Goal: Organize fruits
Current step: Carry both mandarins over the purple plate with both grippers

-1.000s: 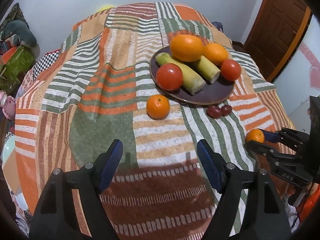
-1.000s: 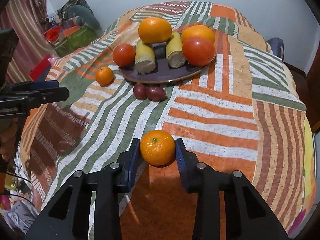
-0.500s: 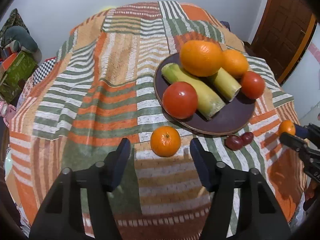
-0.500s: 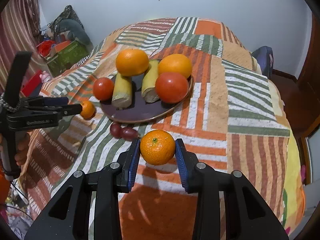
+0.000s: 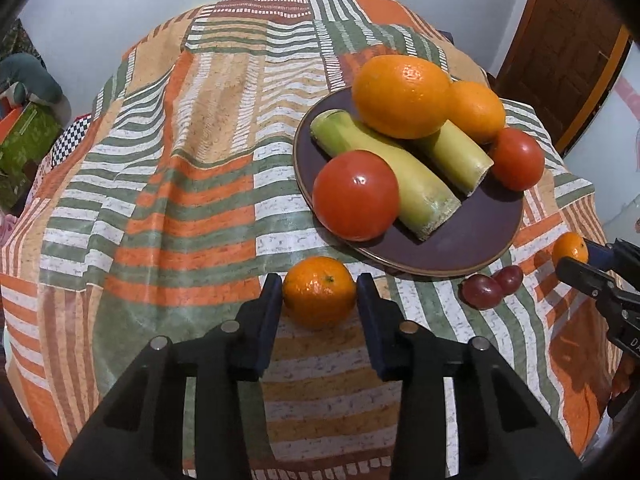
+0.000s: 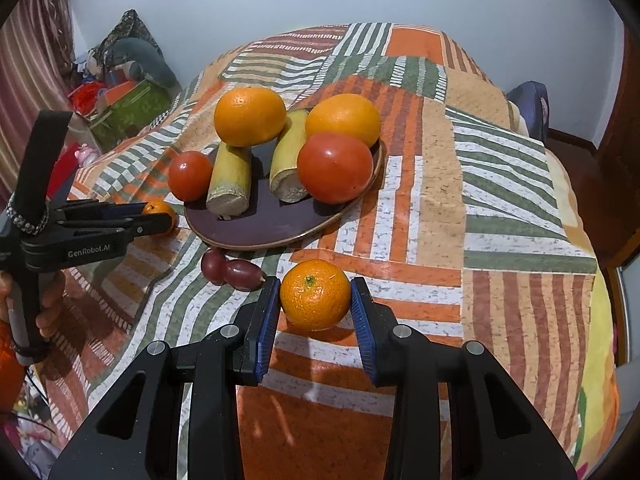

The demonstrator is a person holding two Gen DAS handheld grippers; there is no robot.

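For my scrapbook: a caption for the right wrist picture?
Right tool holds a mandarin near the plate of oranges, tomatoes and sugarcane.

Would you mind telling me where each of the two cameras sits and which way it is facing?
Left wrist: on the left gripper, facing the plate from its near-left side; its fingers flank a tangerine on the tablecloth.
Right wrist: on the right gripper, facing the plate from the right; it grips another tangerine; a hand shows.
Shared: plate, both tangerines, each other's gripper.

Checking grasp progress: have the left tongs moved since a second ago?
Yes. The left tongs have advanced toward the plate and now bracket the mandarin on the cloth just before it.
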